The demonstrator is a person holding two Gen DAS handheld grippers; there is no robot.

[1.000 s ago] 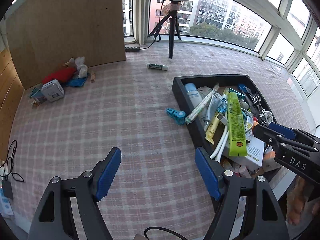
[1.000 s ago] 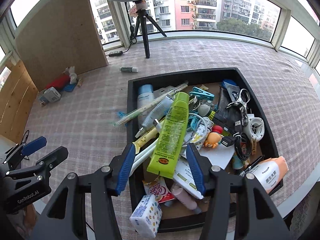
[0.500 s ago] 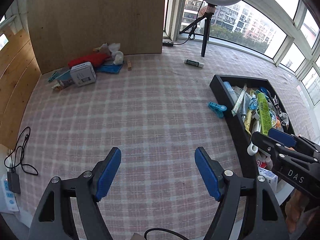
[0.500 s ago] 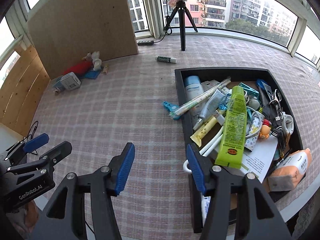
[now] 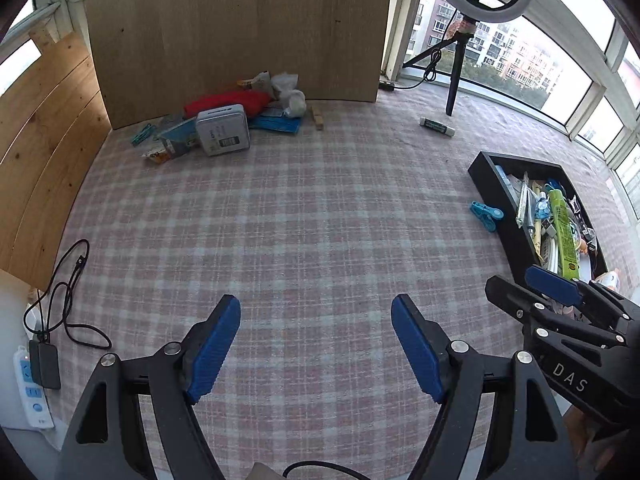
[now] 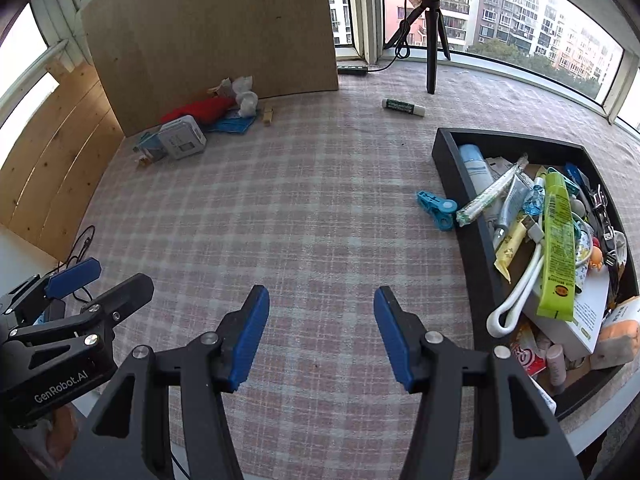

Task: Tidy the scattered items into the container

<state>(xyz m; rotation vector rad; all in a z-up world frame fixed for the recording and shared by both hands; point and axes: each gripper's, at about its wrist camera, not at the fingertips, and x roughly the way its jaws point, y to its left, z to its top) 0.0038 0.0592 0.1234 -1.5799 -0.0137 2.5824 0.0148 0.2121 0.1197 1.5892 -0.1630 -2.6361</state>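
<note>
Looking along the left tool, its jaws stand wide and empty over the checked desk, the black container far right. Along the right tool, equally wide and empty, a blue clip lies just beside the container's left wall.

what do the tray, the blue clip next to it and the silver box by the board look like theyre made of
Tray: matte black, flat rigid walls; plastic or painted wood, can't tell which.
Clip: light blue moulded plastic, smooth with a faint sheen.
Box: looks like tin, a dull silvery lid with rounded corners and a raised rim; silver-painted plastic isn't ruled out.
</note>
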